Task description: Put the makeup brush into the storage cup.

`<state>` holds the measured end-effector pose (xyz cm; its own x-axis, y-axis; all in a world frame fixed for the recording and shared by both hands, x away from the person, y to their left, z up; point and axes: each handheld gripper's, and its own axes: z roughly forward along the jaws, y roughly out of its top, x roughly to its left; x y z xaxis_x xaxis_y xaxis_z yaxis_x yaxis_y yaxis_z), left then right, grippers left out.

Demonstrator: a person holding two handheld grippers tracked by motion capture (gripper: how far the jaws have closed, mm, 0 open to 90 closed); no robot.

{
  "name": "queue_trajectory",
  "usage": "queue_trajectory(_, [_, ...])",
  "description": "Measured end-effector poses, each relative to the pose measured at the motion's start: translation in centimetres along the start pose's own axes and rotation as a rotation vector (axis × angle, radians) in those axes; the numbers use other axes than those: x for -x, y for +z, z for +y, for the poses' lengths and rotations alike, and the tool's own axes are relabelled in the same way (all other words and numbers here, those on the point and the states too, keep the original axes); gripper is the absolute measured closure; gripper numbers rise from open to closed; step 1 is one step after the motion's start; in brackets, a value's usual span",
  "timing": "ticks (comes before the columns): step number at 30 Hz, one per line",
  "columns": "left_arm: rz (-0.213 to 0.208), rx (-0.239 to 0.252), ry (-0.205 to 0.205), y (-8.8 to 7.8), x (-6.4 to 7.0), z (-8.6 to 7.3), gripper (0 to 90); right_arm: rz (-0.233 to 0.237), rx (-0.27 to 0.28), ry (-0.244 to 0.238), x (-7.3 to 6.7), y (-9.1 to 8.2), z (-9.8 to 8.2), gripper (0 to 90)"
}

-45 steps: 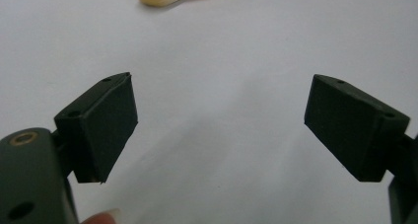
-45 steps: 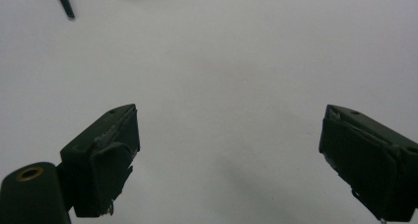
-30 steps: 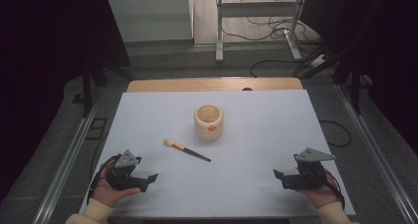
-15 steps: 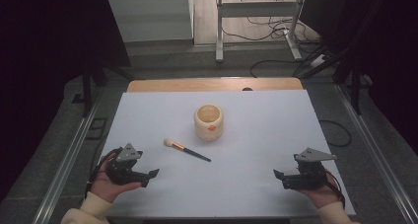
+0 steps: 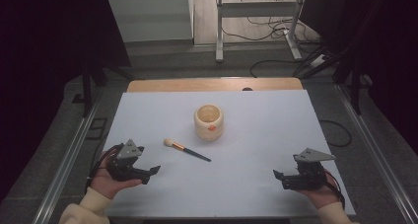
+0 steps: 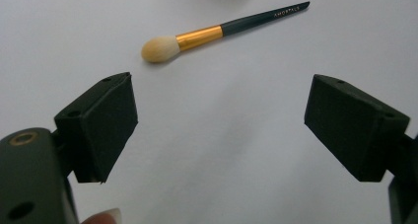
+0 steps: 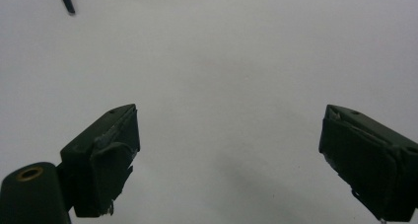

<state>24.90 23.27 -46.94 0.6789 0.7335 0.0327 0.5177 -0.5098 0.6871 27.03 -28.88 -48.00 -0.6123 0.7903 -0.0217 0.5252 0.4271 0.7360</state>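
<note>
High view: the left gripper [image 5: 151,170] rests low over the white table [image 5: 256,184] near its front-left corner, held in the person's left hand [image 5: 106,182], its jaws spread wide and holding nothing; in the left gripper view the two black jaws stand far apart with bare tabletop between them. Just ahead of it lies the makeup brush [image 5: 186,150] — flat on the table, pale bristle head toward the left gripper, gold ferrule behind it, dark handle running away to the right and slightly nearer the person. In the left gripper view the makeup brush [image 6: 217,32] sits above and between the jaws, near the left jaw but apart from it, not yet between them. Beyond the brush, just past its far side, stands a small cream-coloured ceramic cup [image 5: 209,122], upright, with an orange mark on its front. The right gripper [image 5: 279,177] waits well apart at the front-right, jaws likewise wide and empty over bare table. My reading is that this is the approach to picking up the brush, probably to stand it in the cup. The next move calls for easing the left gripper forward and down until the jaws straddle the ferrule or handle — a thin, low thing, so they must close right at the table surface.
</note>
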Motion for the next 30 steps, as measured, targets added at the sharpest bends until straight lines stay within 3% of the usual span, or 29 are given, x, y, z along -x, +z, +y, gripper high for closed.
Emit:
queue_trajectory(9, [0.006, 0.005, 0.097, 0.1, 0.1, 0.4, 14.8, -0.002, -0.005, 0.000, 0.0, 0.0, 0.0, 8.6])
queue_trajectory(30, [-0.040, 0.031, 0.176, 0.4, -0.2, 2.3, 16.2, -0.003, -0.015, 0.003, 0.1, 0.1, -0.1, 8.7])
